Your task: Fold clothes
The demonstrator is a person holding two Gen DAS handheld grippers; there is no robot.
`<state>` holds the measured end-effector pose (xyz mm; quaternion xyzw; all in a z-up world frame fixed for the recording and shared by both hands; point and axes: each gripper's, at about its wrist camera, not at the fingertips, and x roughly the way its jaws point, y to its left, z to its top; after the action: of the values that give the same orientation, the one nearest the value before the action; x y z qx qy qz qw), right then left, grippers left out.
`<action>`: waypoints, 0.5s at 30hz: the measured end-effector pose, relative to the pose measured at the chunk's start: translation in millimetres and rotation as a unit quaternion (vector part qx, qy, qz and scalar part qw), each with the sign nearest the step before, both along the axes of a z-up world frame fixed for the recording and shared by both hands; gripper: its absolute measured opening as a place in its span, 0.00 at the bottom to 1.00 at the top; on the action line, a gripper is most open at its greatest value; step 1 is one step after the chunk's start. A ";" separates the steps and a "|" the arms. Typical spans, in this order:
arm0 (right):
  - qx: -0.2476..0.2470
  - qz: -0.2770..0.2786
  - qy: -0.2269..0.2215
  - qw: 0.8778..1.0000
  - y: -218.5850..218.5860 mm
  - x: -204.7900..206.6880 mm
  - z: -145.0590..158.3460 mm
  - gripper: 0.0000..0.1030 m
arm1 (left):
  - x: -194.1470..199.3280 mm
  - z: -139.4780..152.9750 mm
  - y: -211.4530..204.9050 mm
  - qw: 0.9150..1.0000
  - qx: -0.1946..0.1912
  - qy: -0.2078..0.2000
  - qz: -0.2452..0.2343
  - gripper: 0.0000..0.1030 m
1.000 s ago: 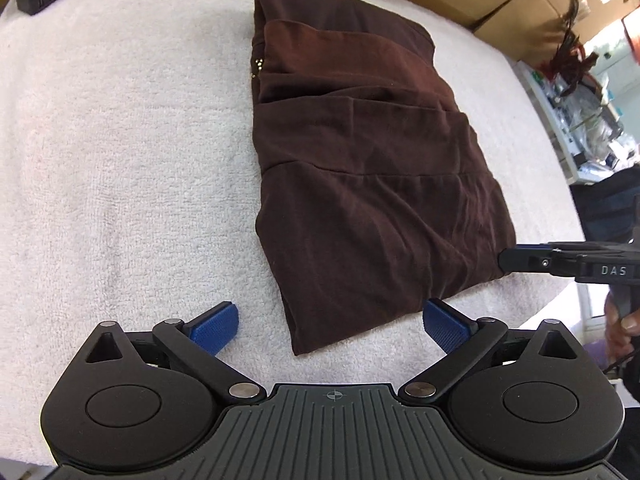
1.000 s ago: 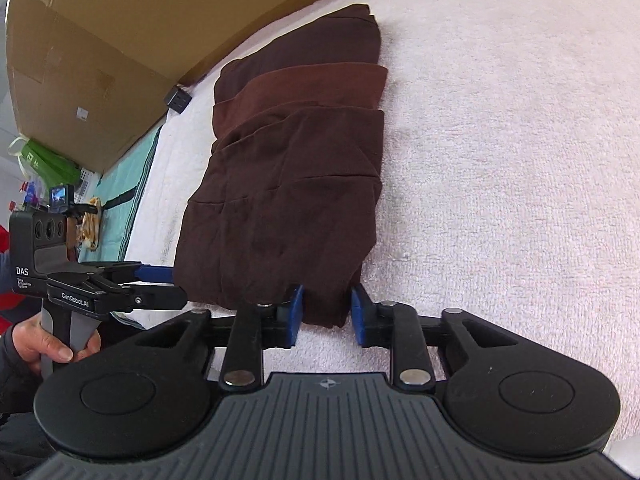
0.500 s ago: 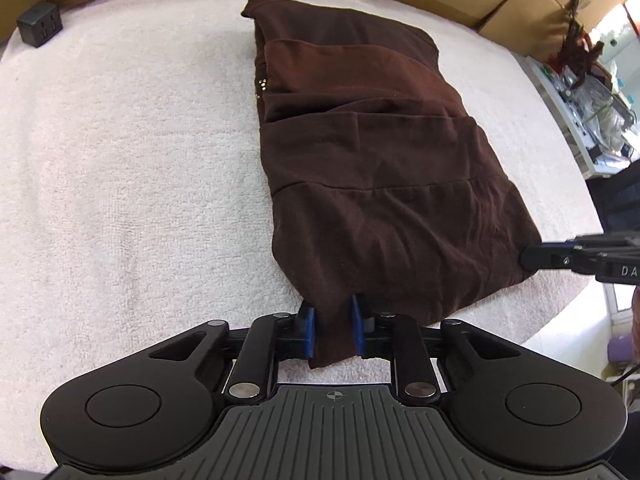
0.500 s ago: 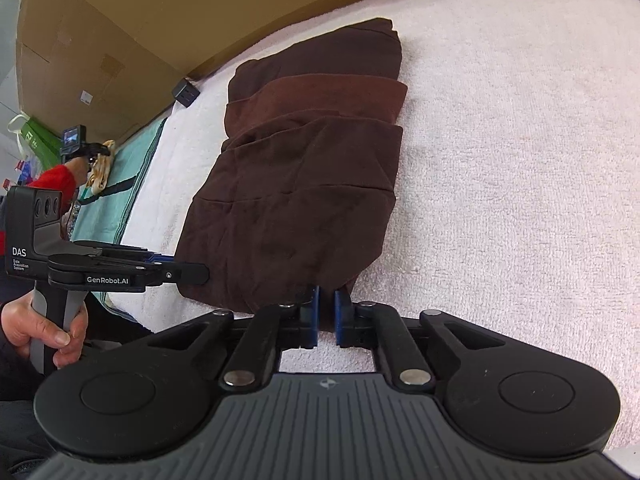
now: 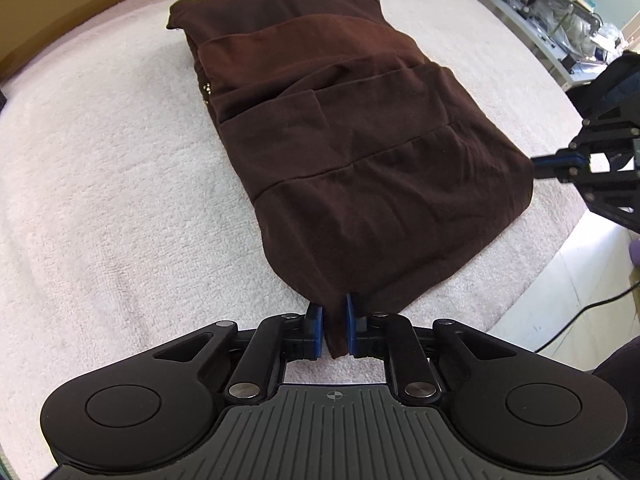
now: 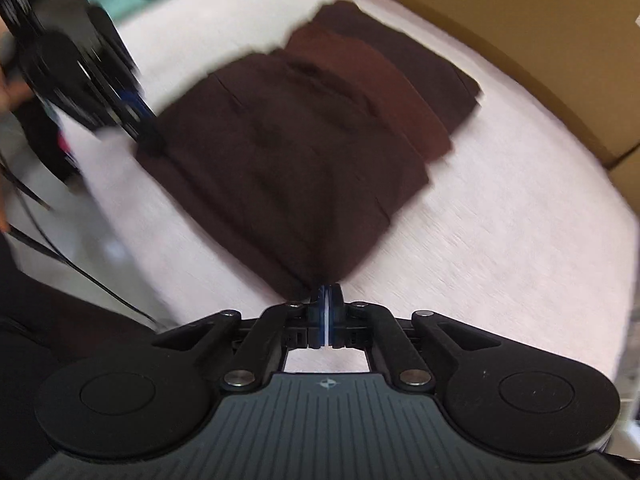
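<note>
Jaws of the left gripper (image 5: 331, 330) are pinching one near corner of the dark brown, partly folded cloth garment (image 5: 352, 152), and the right gripper (image 6: 325, 318) is clamping the other near corner. From both, the garment is stretching straight ahead, long axis running away, layered bands lying farther out on the pale pink terry-towel surface (image 5: 100, 184). Any lengthwise fold would carry these corners forward.

towel (image 5: 100, 200): open left of garment (image 5: 360, 152) | cardboard wall (image 6: 520, 20) behind | floor side probably cable-cluttered (blurred)
</note>
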<state>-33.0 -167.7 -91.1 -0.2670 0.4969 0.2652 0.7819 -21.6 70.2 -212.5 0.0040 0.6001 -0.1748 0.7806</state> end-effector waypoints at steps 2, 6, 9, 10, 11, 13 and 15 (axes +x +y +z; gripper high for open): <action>0.016 -0.034 0.008 0.999 -15.9 5.3 -0.4 0.00 | -0.1 0.6 1.5 1.000 -0.001 0.001 0.001 0.08; 0.124 -0.112 0.055 0.984 -45.0 17.2 11.5 0.00 | 0.5 1.1 -0.5 1.000 0.005 0.002 -0.004 0.09; 0.174 -0.147 0.086 0.970 -53.2 20.5 8.4 0.06 | 2.0 0.4 -0.1 1.000 0.002 0.006 -0.003 0.10; 0.190 -0.158 0.096 0.964 -55.9 21.6 7.4 0.16 | 2.1 0.2 1.2 1.000 0.000 0.007 -0.001 0.14; 0.207 -0.169 0.107 0.958 -58.7 22.8 6.4 0.32 | 2.3 -0.1 2.5 1.000 -0.002 0.008 0.001 0.15; 0.235 -0.188 0.124 0.946 -63.2 23.7 3.5 0.37 | 2.2 -0.6 3.2 1.000 -0.006 0.009 0.006 0.16; 0.240 -0.191 0.127 0.943 -63.1 18.9 -2.7 0.36 | 1.5 -0.9 3.6 1.000 -0.006 0.008 0.008 0.16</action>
<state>-14.1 -230.8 -93.9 0.0638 0.5554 0.2540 0.7893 -20.1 73.8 -213.5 -0.0073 0.6054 -0.1723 0.7770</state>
